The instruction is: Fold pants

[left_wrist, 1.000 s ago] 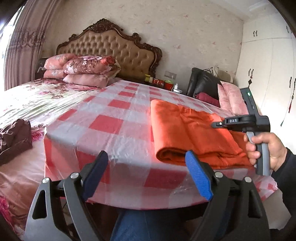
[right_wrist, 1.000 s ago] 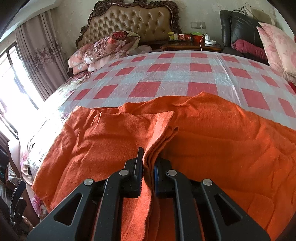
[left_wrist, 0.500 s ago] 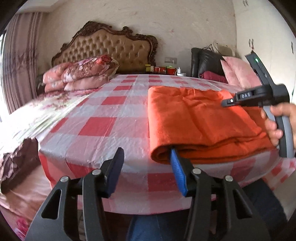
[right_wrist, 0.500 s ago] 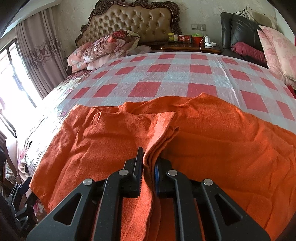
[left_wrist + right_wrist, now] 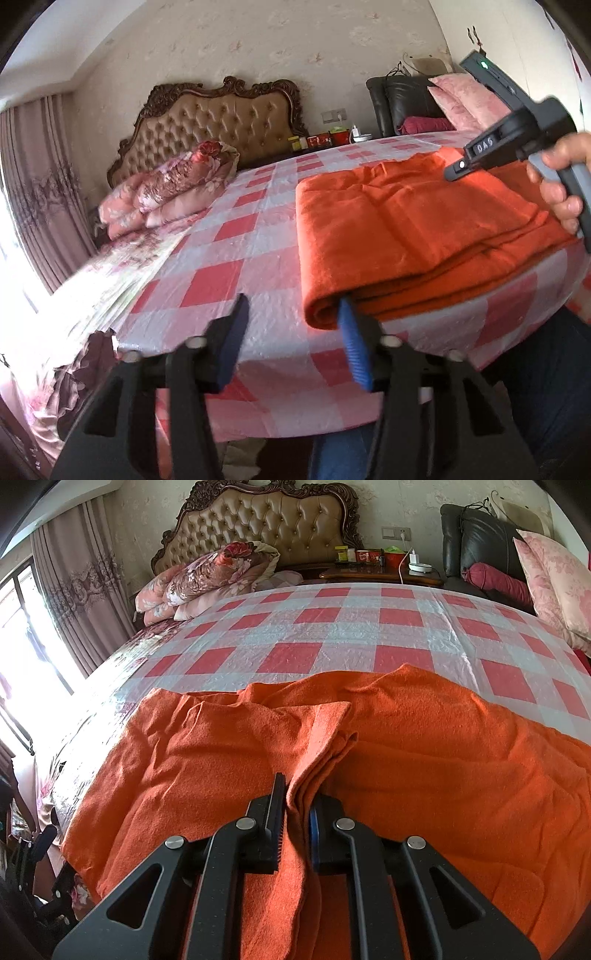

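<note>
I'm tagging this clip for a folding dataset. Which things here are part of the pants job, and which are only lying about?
Part of the job:
- orange pants
- left hand-held gripper, open at the near fold
- right hand-held gripper, shut on a pinch of cloth
- checked cover beneath

Lying about:
- floral quilts
- pink pillow
- nightstand items

- The pants lie folded on the checked cloth covering the bed, near its front edge — toward the right side in the left wrist view.
- The left tongs sit at the bed's front edge, their right finger against the pants' near-left corner.
- The right tongs sit over the pants, a ridge of cloth between the fingers.
- Pillows lie stacked behind, before the headboard; a nightstand stands right of it.
</note>
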### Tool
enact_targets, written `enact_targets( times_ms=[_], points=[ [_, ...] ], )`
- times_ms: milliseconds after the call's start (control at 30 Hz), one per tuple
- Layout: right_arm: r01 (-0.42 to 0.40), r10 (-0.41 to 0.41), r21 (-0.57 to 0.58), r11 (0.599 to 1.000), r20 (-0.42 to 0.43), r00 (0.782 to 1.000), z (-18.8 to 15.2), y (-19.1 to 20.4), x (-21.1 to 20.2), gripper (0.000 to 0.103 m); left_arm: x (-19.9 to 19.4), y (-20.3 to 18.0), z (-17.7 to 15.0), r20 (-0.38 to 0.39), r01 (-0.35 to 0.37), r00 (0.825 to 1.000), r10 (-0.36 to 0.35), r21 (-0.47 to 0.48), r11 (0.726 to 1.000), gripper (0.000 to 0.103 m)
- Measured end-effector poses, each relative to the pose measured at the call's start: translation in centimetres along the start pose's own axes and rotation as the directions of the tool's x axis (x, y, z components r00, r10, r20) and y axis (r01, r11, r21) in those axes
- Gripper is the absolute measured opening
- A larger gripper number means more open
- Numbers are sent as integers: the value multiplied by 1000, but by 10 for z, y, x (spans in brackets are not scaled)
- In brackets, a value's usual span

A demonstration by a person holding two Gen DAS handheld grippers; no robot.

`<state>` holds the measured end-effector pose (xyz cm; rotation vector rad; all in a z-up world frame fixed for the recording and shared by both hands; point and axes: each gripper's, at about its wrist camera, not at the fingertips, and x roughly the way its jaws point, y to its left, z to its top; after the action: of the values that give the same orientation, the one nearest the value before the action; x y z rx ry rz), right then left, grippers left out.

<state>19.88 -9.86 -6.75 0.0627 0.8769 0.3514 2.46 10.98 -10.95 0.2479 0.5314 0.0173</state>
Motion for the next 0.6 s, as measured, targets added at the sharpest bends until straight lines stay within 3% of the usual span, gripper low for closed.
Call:
enact_targets(
  times_ms=[100,233,367,400,467,533,600],
  points=[
    [-1,1,1,1000,0,1000,0,0,0,11,2,4,0,-18,26,1000,-26,-14,1000,30],
    [2,-2,-4,1000,1,1000,1,0,1,11,1,21,-3,-26,69,997,-72,-95,993,34],
    [6,-6,0,1000,2,1000,0,0,0,13,-14,27,-2,19,117,993,-115,-143,983,34],
    [17,-17,1,1000,5,1000,1,-1,-2,23,-20,27,2,39,132,991,-127,-148,980,34],
    [65,-66,20,998,45,997,1,-2,-18,30,-29,25,10,78,136,989,-126,-144,980,35],
    [54,-56,28,998,100,993,-1,0,-41,37,-32,25,21,114,142,986,-123,-179,973,51],
    [95,-92,-17,995,146,985,-6,8,-64,60,-21,24,34,117,211,975,-187,-247,946,51]
  ],
)
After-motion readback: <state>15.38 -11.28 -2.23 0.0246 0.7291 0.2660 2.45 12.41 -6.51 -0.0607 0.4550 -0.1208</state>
